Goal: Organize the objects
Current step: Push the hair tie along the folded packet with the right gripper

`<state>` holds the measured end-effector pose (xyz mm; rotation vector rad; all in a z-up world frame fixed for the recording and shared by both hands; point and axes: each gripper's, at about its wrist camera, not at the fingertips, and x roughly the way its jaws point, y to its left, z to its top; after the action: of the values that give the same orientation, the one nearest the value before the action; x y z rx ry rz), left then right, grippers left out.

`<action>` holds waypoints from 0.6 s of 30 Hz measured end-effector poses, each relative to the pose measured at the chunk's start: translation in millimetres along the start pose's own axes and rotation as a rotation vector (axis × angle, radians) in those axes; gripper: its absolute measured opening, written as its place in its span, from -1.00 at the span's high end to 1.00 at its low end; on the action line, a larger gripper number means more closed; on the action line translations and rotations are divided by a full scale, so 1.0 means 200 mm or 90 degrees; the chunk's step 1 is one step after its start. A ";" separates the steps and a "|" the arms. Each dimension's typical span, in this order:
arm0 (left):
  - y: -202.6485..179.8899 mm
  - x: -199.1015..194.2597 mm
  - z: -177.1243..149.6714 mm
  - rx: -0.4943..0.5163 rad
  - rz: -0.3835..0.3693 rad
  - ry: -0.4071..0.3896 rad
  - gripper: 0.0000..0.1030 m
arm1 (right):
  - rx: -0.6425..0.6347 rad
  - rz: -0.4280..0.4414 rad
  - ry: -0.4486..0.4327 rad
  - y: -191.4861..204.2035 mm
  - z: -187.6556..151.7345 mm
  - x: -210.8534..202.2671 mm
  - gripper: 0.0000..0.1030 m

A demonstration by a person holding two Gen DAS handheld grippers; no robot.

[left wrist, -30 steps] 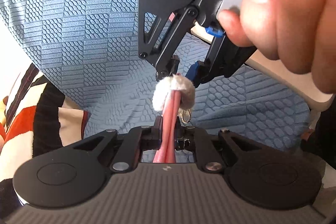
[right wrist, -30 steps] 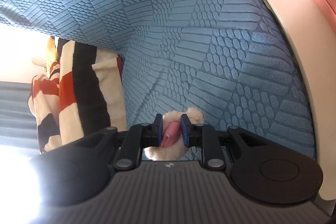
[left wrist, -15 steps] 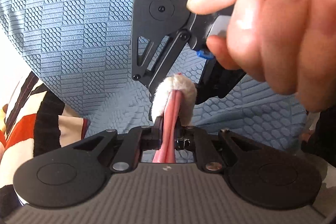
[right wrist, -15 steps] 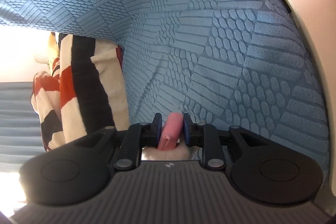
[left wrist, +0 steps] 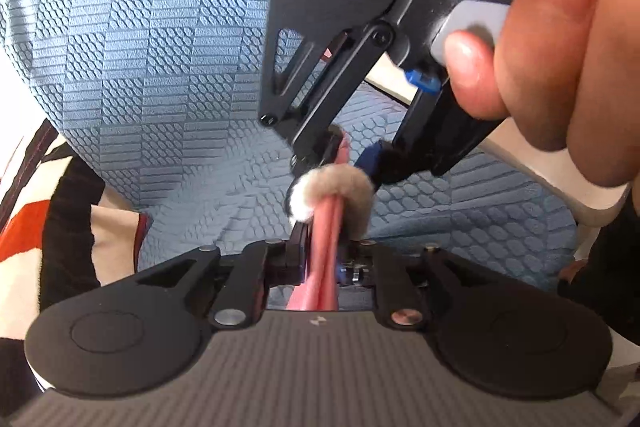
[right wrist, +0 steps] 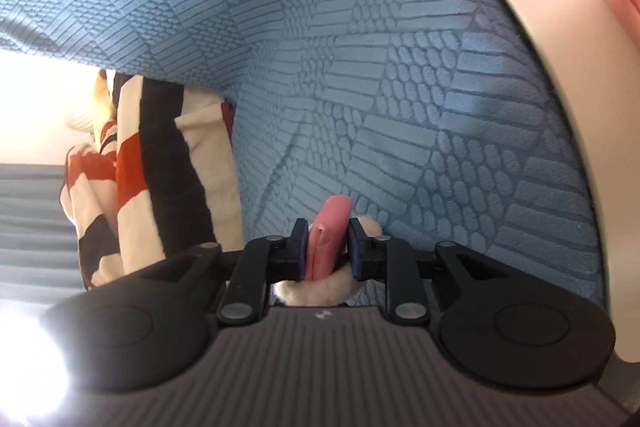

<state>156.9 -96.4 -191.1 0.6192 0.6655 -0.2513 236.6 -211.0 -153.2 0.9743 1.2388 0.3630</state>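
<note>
1. Your left gripper (left wrist: 322, 261) has the pink strap (left wrist: 325, 267) running between its jaws; the jaws have just been opening a bit, w/ the strap still in the gap. The pads look close against it, but you can't tell for sure if they still press.
2. The strap goes from the left jaws up and away thru a fluffy pom-pom (left wrist: 332, 195), white on its left side, grey-tan on top, sitting just past the left fingertips.
3. Your right gripper (left wrist: 344, 157) comes in from the top of the left wrist view, tips pointing down at the pom-pom; its jaws are clamped on the far end of the strap, just above the pom-pom.
4. Right wrist view: the pink strap sits squeezed between the blue pads (right wrist: 301, 251), its rounded end poking out past the tips; pom-pom fluff shows below and just right of the jaws.
5. Your right hand (left wrist: 552, 39) wraps the right gripper's handle, finger on the grey trigger (left wrist: 466, 27).
6. Behind it all: blue textured fabric (left wrist: 160, 67); a striped red/black/cream cloth (right wrist: 160, 155) lies at left.
</note>
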 end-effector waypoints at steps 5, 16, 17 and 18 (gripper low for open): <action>0.00 0.03 -0.02 -0.021 -0.014 0.020 0.43 | -0.008 -0.015 -0.028 0.01 0.03 -0.01 0.61; 0.01 0.08 -0.07 -0.018 -0.018 0.082 0.24 | -0.004 -0.029 -0.110 -0.02 0.11 -0.13 0.60; 0.01 0.08 -0.07 -0.018 -0.018 0.085 0.25 | 0.000 -0.029 -0.115 -0.02 0.11 -0.13 0.60; 0.02 0.08 -0.08 -0.020 -0.021 0.086 0.26 | 0.001 -0.032 -0.120 -0.02 0.12 -0.14 0.59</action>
<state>163.8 -83.9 -209.1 0.5990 0.8083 -0.2299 247.3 -242.9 -138.6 0.9541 1.0906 0.2248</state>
